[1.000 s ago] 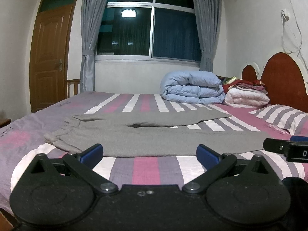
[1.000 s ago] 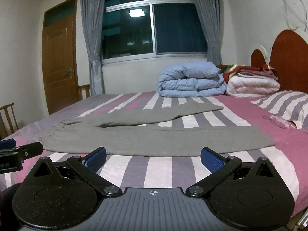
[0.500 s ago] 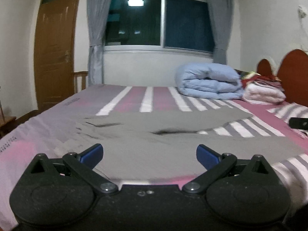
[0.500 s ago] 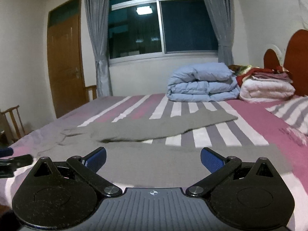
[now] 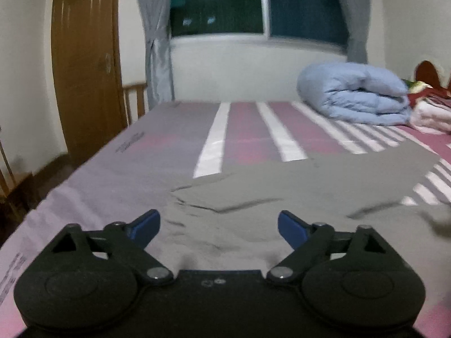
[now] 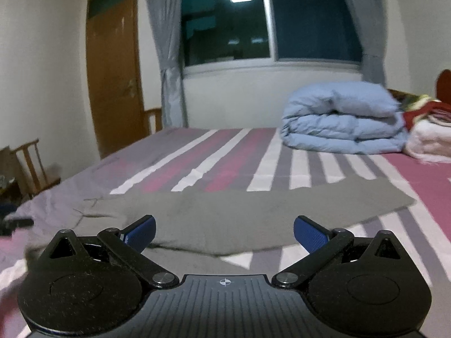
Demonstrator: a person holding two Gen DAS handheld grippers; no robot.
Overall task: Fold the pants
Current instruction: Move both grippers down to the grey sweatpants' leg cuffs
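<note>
Two grippers: both over the near edge of the bed.
Pants: grey, spread flat across the striped bed, wrinkled near the waist.
Left gripper: jaws apart, just been closing, cloth under the gap, nothing held.
Right gripper: jaws wide apart, empty, above a pant leg.
Duvet: folded, far side.

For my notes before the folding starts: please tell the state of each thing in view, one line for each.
pants: spread flat on the bed, unfolded, not held
left gripper: open, jaws just closing partly, over the pants
right gripper: open, empty
blue quilt: folded
door: closed
curtains: drawn aside
</note>
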